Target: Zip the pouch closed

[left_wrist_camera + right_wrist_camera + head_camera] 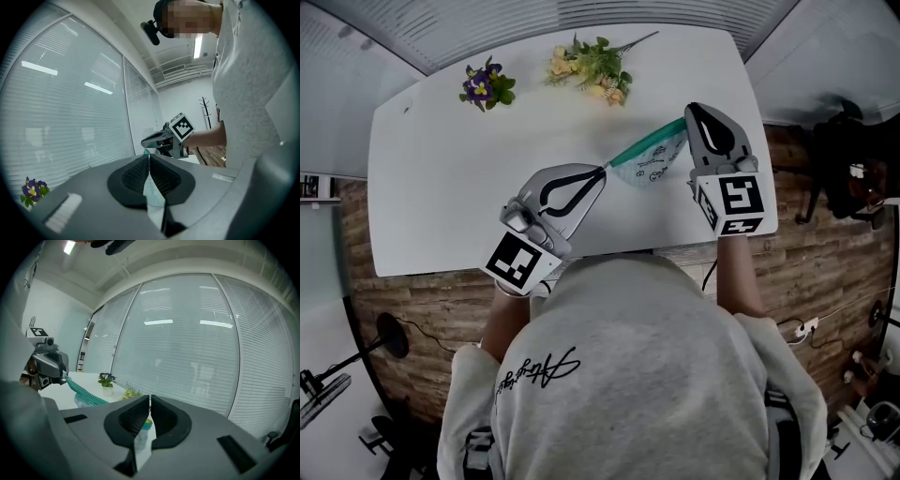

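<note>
The soft, seemingly light pouch [649,161] stretches between left tongs [600,172] and right tongs [688,112], each clamped on a zip end.

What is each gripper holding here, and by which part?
Both hold the translucent white pouch with the teal zipper: the left gripper pinches one end, the right gripper the opposite end, with the zipper edge stretched between them.

Ends of translucent teal-zipped pouch [649,161] buried in the jaws of left gripper [600,172] and right gripper [688,113], zip slider indiscernible, print too small to read, white bench's [441,197] near edge behind grey sweatshirt [628,375]
</note>
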Demonstrator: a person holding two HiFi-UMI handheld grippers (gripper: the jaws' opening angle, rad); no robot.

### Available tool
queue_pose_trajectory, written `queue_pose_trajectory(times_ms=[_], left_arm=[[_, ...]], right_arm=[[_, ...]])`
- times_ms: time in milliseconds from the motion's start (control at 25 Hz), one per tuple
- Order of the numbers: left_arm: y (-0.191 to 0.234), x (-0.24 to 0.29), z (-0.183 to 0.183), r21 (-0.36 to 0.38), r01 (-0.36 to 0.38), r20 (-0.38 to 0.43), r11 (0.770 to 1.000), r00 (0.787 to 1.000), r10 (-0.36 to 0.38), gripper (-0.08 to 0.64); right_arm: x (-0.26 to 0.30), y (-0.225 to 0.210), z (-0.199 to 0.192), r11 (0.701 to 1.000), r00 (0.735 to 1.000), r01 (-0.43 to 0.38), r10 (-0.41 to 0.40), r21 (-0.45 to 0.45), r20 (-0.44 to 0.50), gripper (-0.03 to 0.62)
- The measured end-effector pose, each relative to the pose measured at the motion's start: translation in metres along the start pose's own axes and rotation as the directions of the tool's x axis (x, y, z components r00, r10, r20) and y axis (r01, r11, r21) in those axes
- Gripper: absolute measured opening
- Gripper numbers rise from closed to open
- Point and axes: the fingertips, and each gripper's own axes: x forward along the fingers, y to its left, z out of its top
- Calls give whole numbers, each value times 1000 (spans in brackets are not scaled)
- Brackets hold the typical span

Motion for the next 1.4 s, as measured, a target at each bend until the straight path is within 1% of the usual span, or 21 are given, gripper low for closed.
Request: queue_pose_trajectory(times_ms=[360,680,800,1000,1200,1320,1400], left_arm=[[1,-18,-1,19,33,17,999,999,-33,8],[-5,-40,9,-63,92,96,994,992,-86,9],[-9,-50,13,-67,133,118,989,985,-125,9],[-19,-64,10,-52,213,122,976,971,-206,9],[-21,-74,2,-88,269,148,959,956,-254,9],[-22,-74,-2,-97,304,152,948,945,-288,9],[-23,-72,-3,-102,313,155,944,943,-296,9]], right_arm=[[-13,14,8,1000,1000,19,-19,8,9,15],[-50,29,26,998,997,70,-70,5,18,15],[-66,36,31,995,995,102,-102,12,17,15],[-86,51,33,988,988,153,-153,21,-2,15],[-95,64,29,980,980,199,-199,27,-24,15],[-102,67,26,975,975,221,-220,28,-44,15],[-105,67,22,973,972,228,-226,26,-59,15]])
